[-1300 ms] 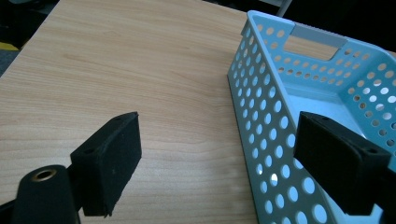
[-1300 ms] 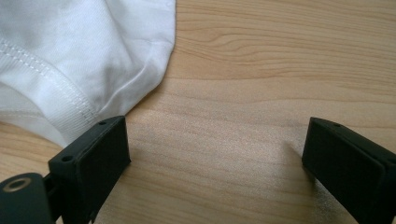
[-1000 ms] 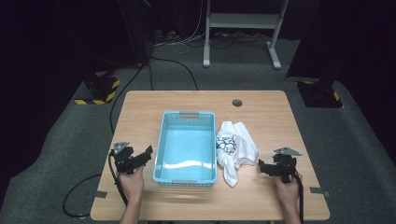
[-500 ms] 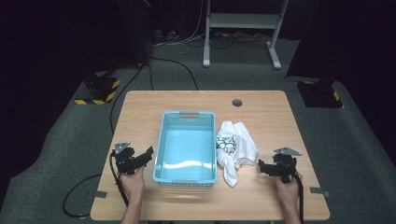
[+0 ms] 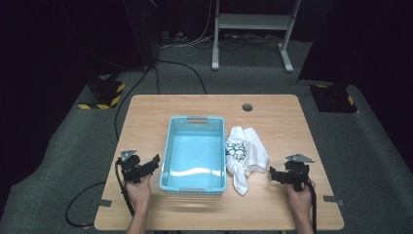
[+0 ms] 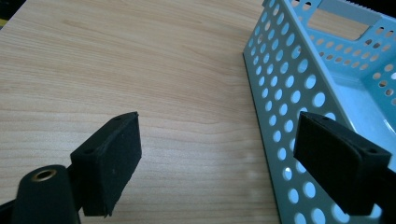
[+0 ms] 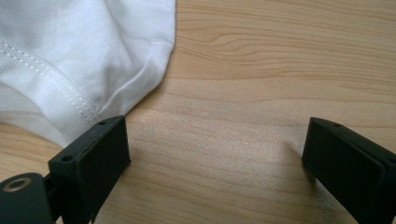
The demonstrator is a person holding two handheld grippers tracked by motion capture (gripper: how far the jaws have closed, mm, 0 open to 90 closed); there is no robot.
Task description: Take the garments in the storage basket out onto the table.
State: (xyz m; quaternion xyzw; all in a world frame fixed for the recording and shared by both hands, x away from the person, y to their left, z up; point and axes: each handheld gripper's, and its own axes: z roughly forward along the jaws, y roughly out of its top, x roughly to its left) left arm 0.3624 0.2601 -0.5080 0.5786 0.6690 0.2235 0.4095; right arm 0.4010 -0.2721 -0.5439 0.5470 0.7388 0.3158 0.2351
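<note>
Both sets of jaws stand wide, nothing between them. Your right gripper sits just beside the white garment, crumpled on the table against the right wall of the blue basket. Your left gripper faces the basket's perforated left wall. The cloth looks light, limp and non-fragile. Pinch a bunched fold or the stitched hem, since a single layer will likely slip.

1. I'm working in what looks like a lab or recording studio, dark all round, with light falling only on the wooden table.
2. Grey carpet covers the floor.
3. Black-and-yellow hazard-taped bases stand at far left and far right.
4. Cables trail across the floor towards a grey metal stand at the far side.
</note>
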